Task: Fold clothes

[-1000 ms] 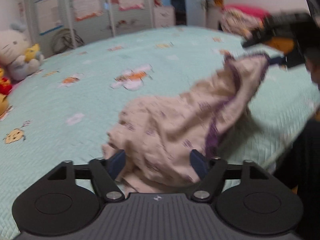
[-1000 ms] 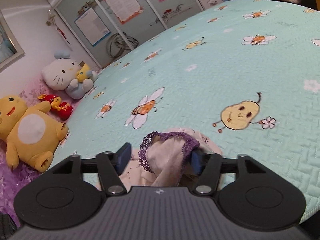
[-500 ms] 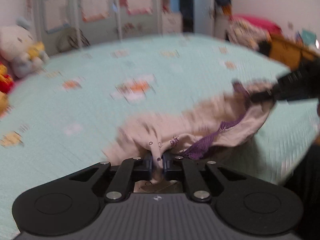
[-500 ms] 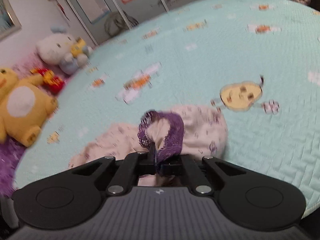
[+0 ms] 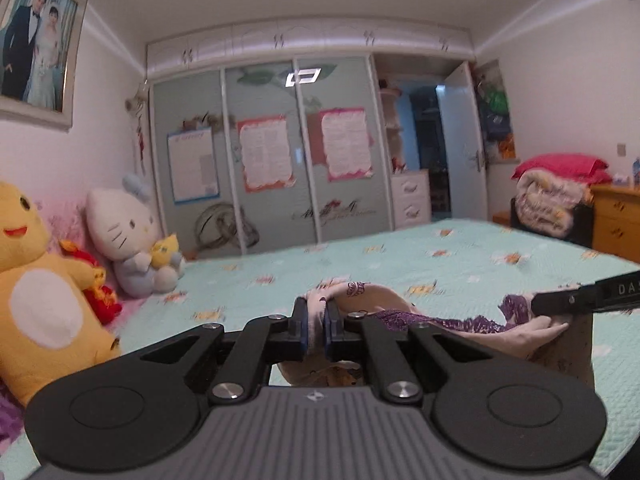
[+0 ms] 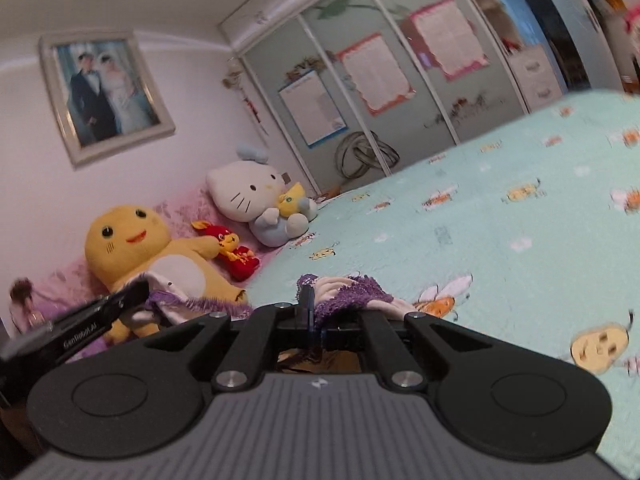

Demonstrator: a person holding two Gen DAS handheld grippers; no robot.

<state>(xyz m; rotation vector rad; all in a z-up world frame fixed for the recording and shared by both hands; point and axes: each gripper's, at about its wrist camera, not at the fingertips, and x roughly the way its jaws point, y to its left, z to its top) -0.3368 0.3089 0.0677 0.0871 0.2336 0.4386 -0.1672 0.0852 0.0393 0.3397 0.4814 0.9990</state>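
Item: garment, cream with small print and purple lace trim. Location: held up over the bed, strung between the two tools; whether any of it touches the quilt cannot be told.

Key relation: the garment's long axis runs side to side from one tool to the other, with the lace edge sagging slightly between them. Each hand carries one end, so neither is nearer. In the left view the cloth leads off rightward to the other tool; in the right view it leads off leftward. By my reckoning the coming move, spreading it flat or bringing the ends together, turns on keeping that span level and taut.

Left tool: pressed together, pinching a bunched cream fold that pokes up between the blue pads. It points roughly level across the bed.

Right tool: pressed together on the purple lace edge, with the trim spilling over to its right side.

Stage, as judged: garment lifted and stretched, no fold made yet.

Risk, as judged: thin lace may slip from the right-hand pinch if the span is pulled hard.

Surroundings: plush toys along the wall, wardrobe behind.
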